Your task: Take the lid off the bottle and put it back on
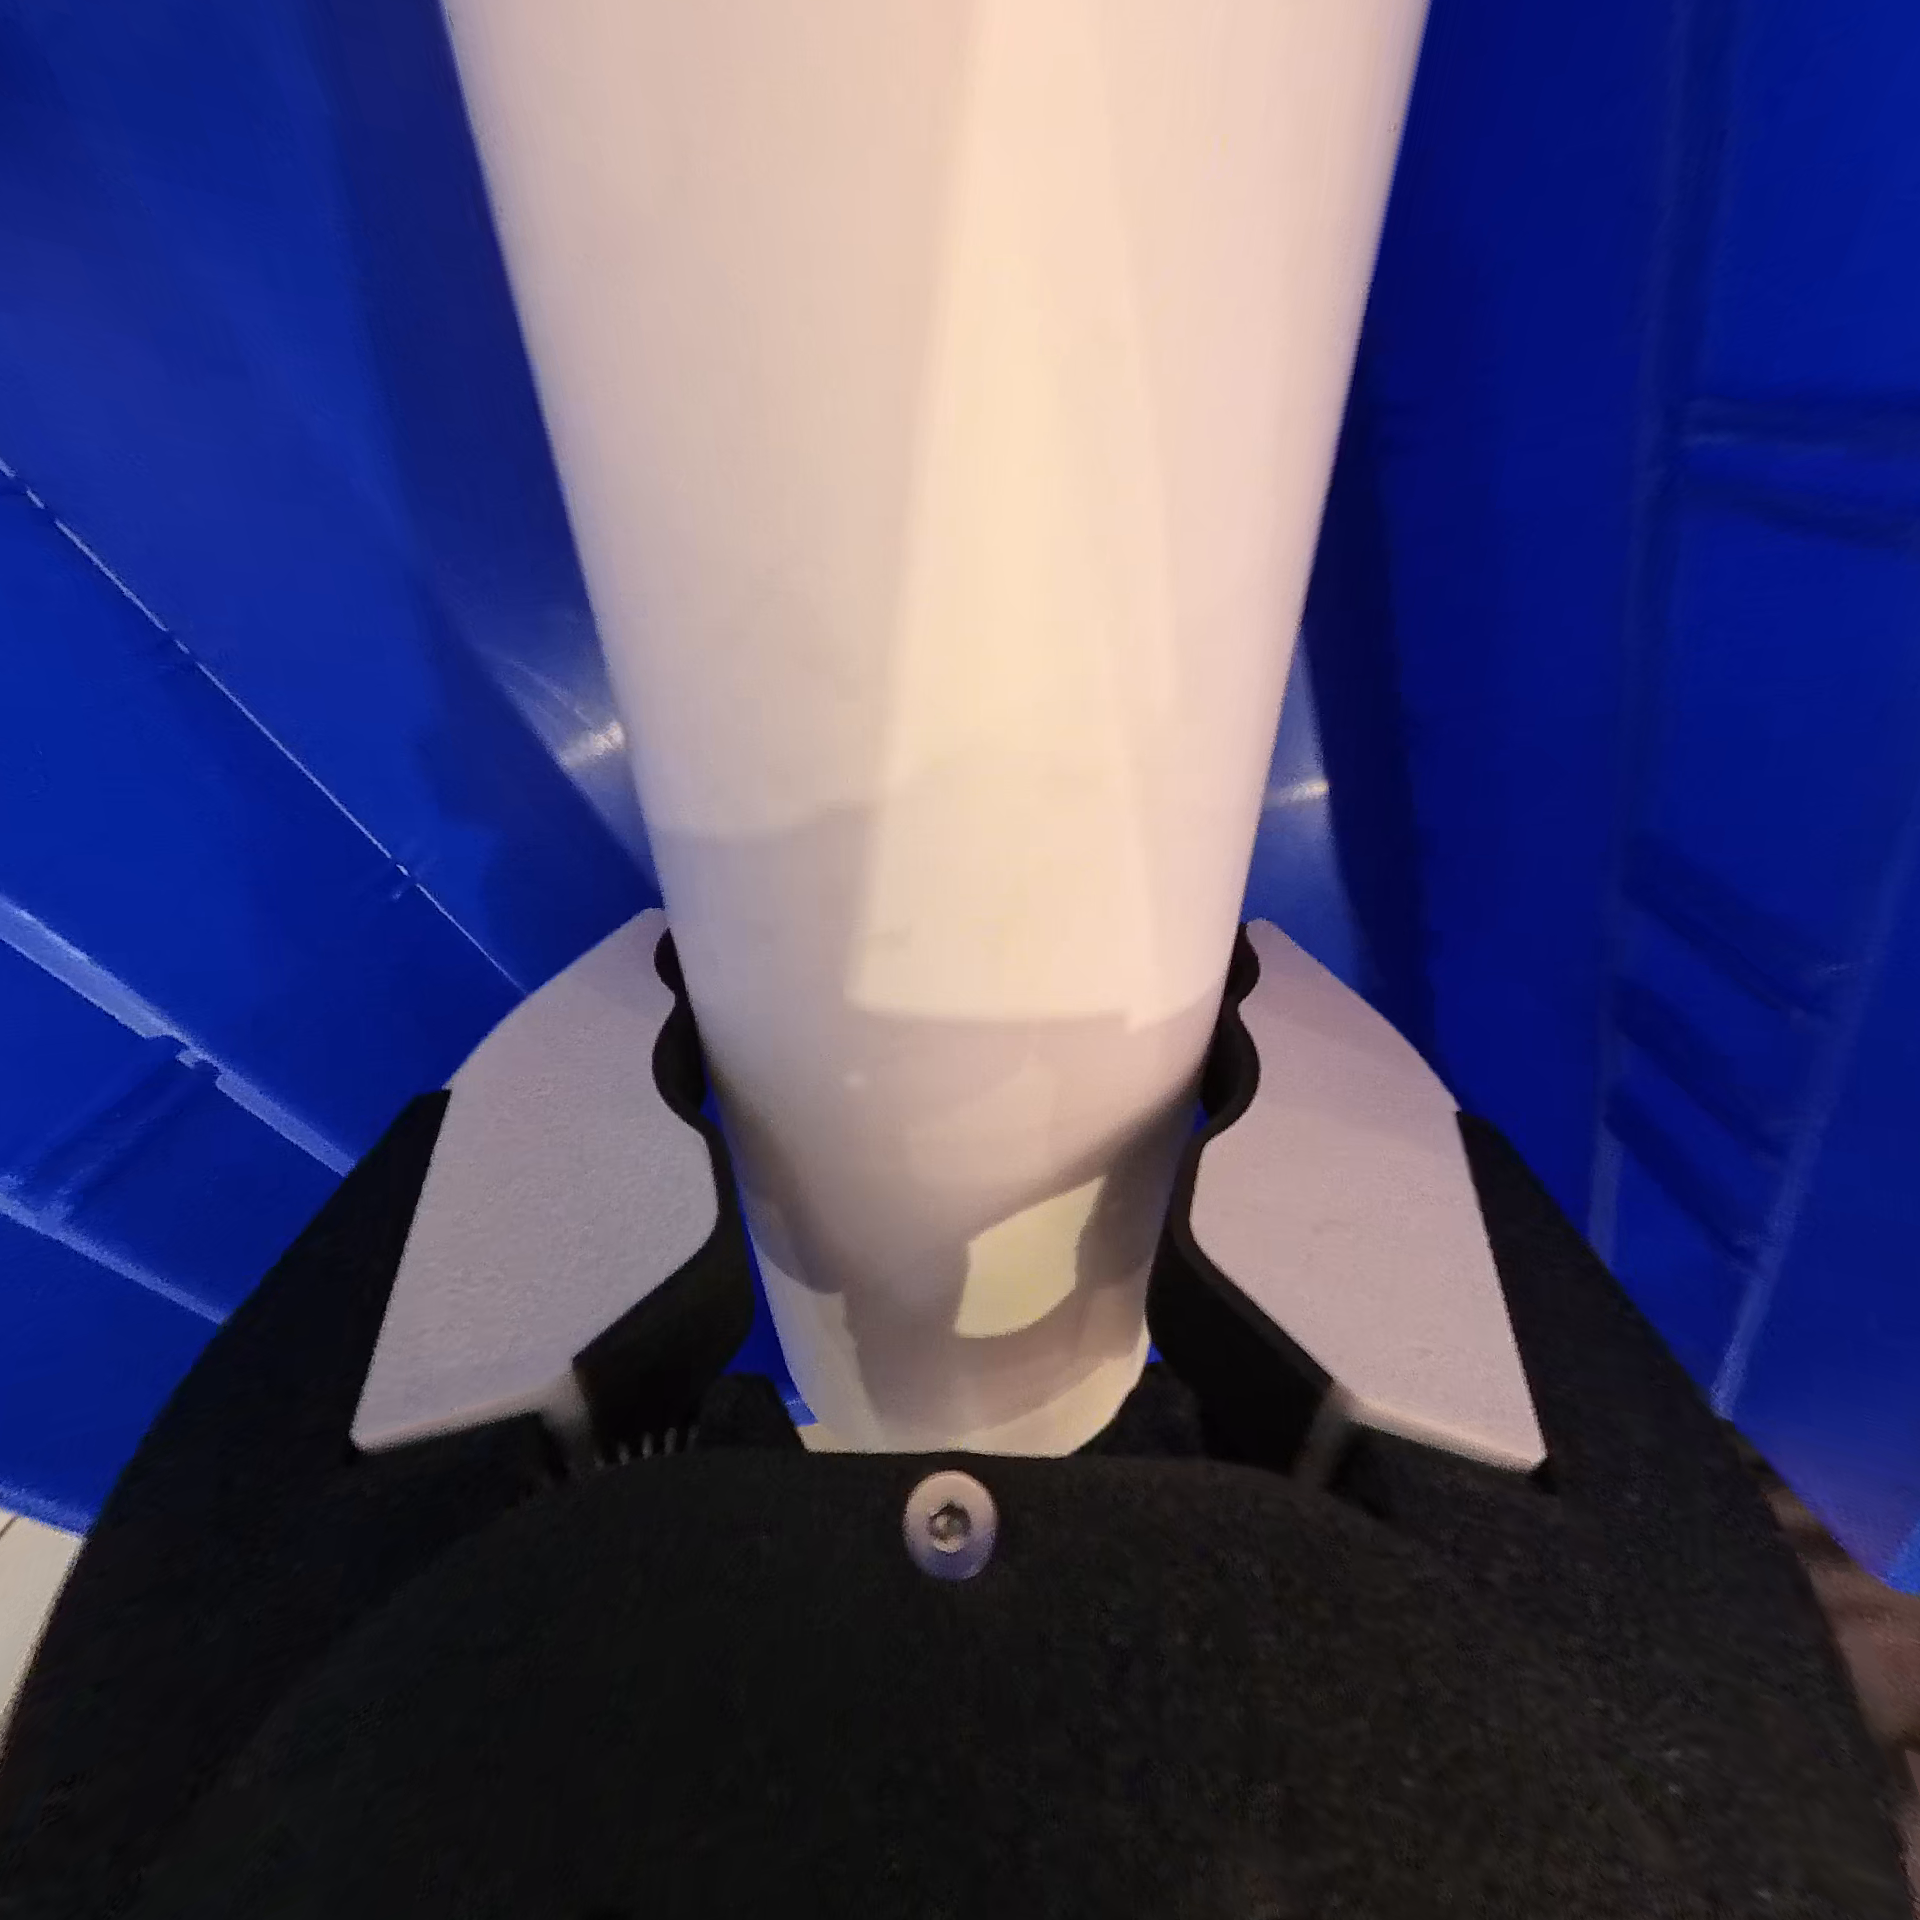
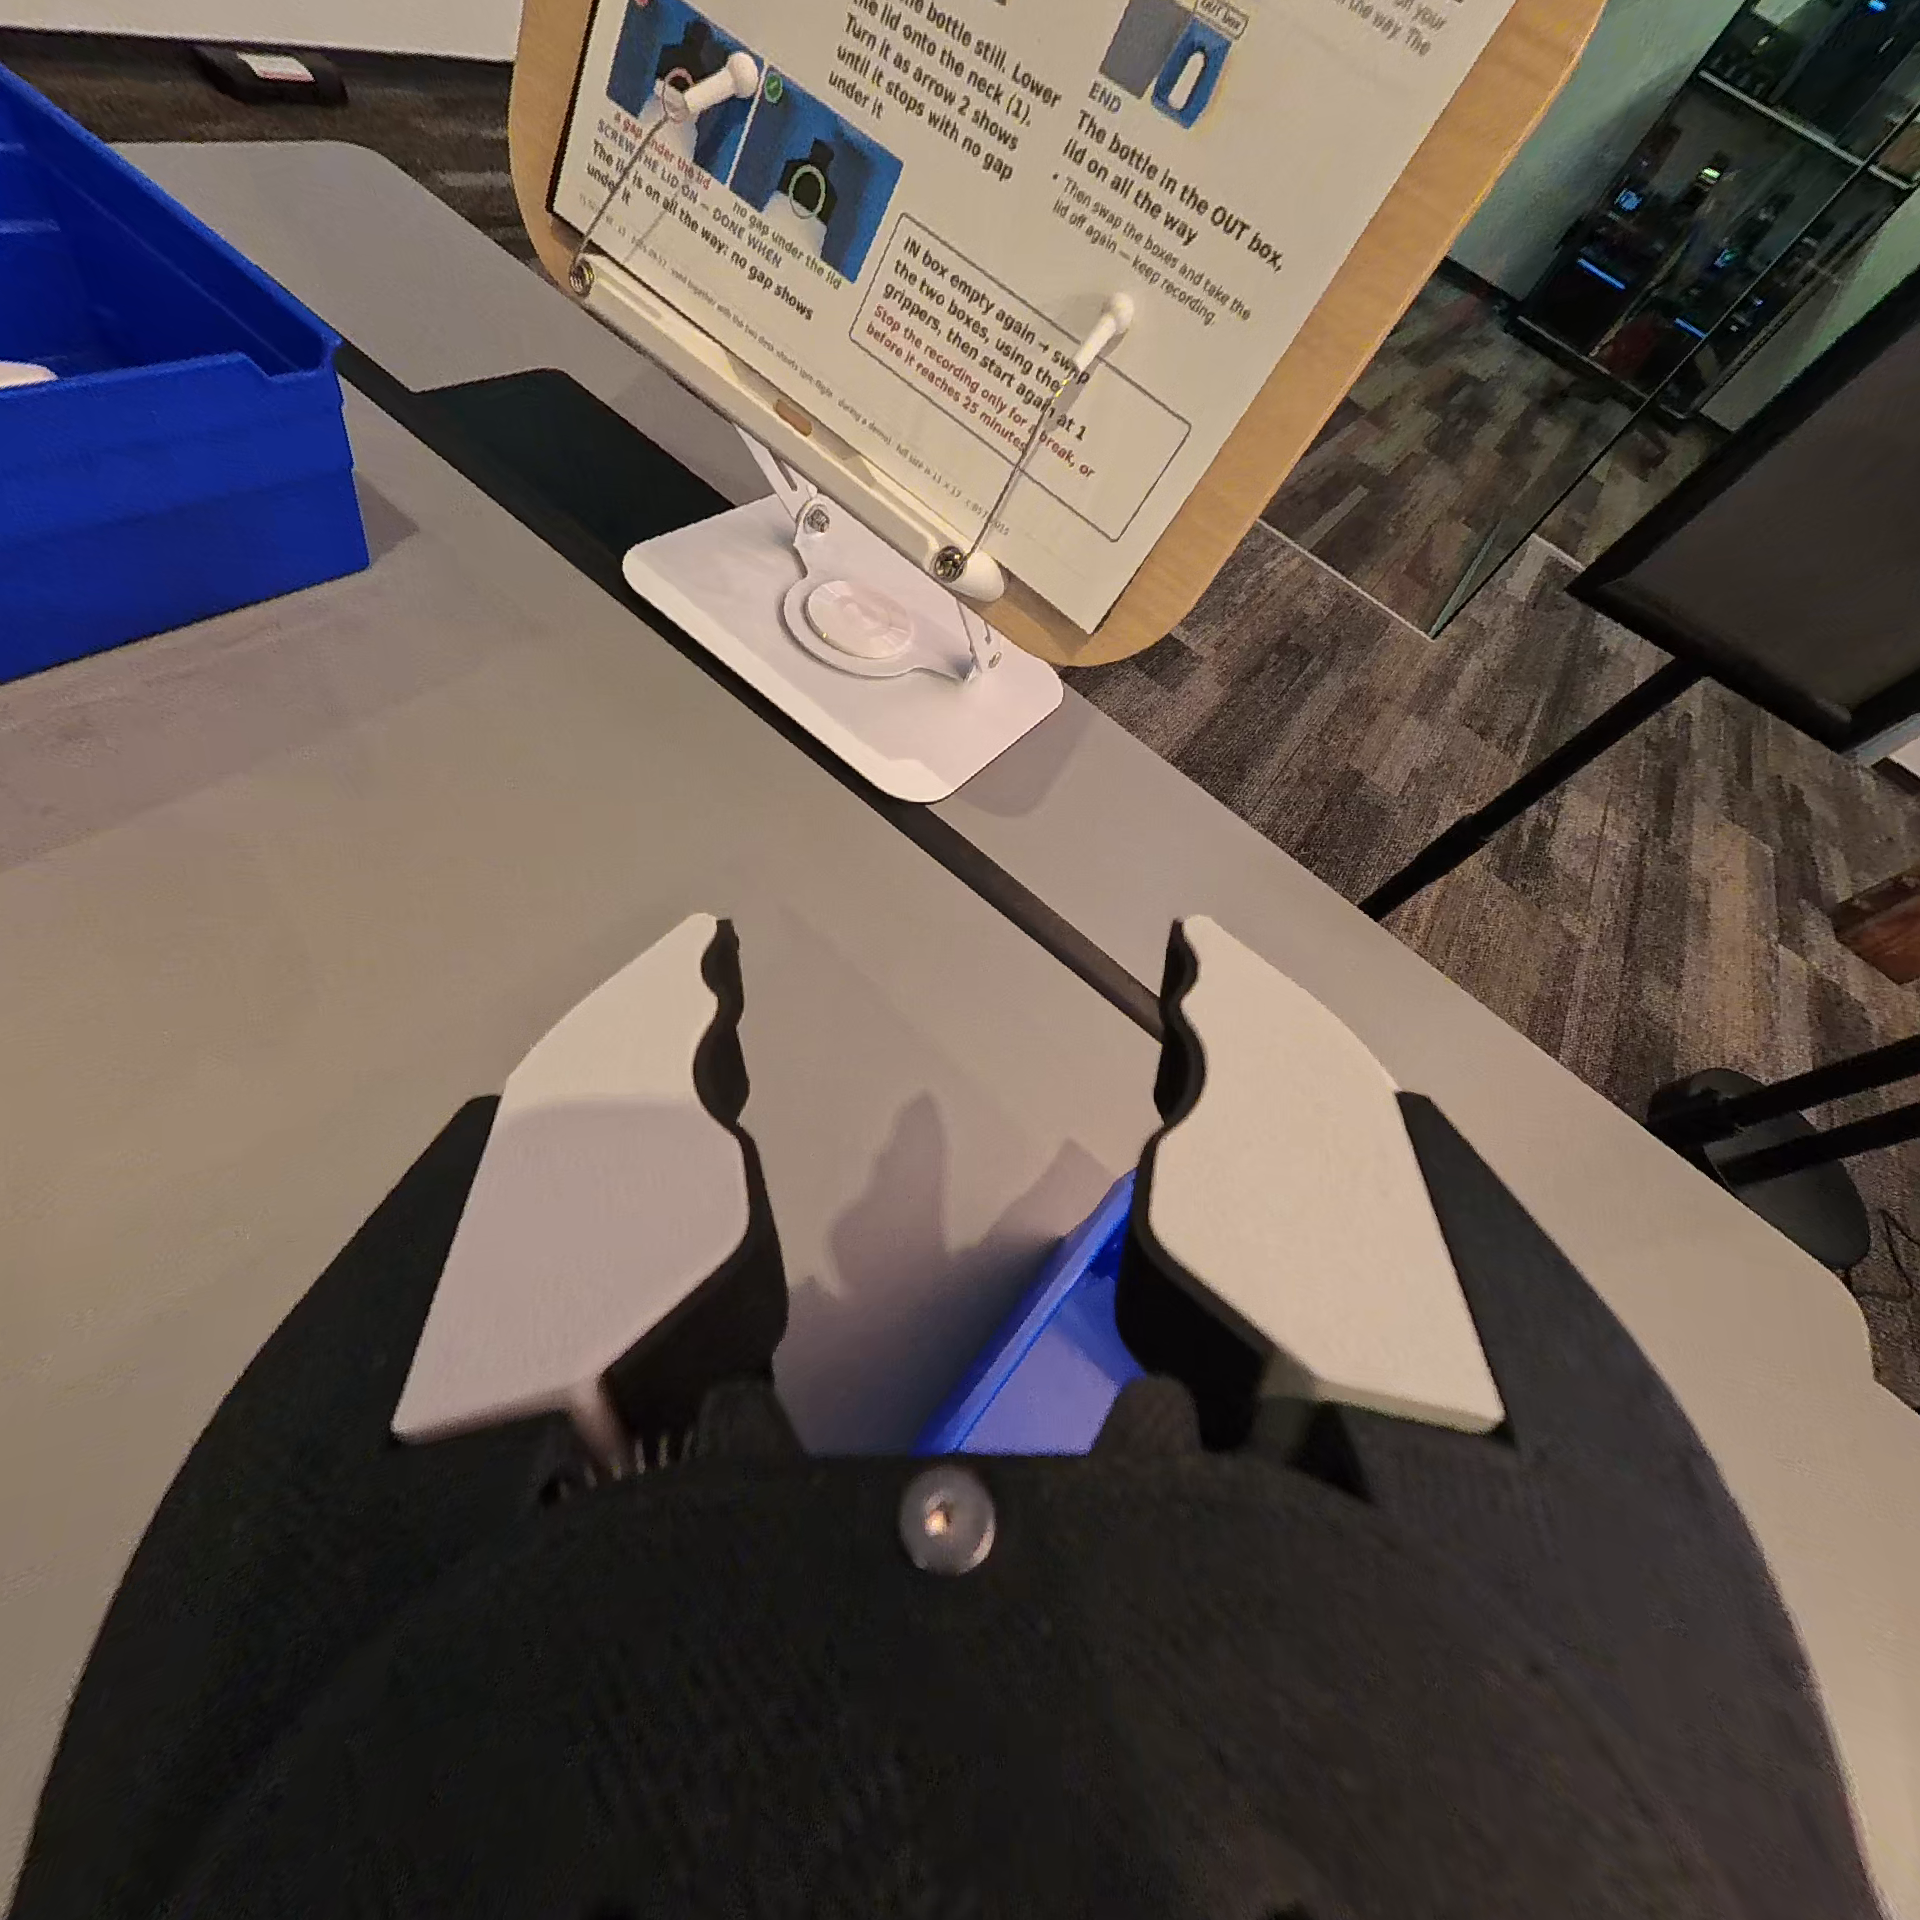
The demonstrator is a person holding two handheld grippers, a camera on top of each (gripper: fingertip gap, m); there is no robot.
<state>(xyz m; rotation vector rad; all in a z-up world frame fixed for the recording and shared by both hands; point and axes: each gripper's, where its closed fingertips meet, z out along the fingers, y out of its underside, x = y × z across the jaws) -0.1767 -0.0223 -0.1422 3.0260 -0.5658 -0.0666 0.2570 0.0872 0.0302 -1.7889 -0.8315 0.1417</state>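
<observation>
The left gripper (image 1: 951,1039) has its fingers (image 1: 551,1174) closed around a smooth white plastic bottle (image 1: 935,520), pinching it on both sides near the end closest to the camera; the body runs away from the lens and out of the top of the left wrist view, so the lid is not visible and I cannot tell whether it is on or off. The bottle sits inside or just over a blue plastic bin (image 1: 260,727), whose walls fill the view left and right. The glossy, featureless surface suggests a light, fairly stiff but slippery thing that could spin or slide in a smooth pinch, so the scalloped inner edges of the fingers are the right place to seat it, low on the body, leaving the neck free. The right gripper (image 2: 951,1039) hangs over the grey bench (image 2: 312,987), fingers wide apart and empty, with only a corner of a blue bin (image 2: 1039,1361) showing between them. Another blue bin (image 2: 156,468) stands at the far left, and an instruction sheet on a wooden stand (image 2: 1351,343) at the far edge. The lid likely wants a firm grip around its rim.
</observation>
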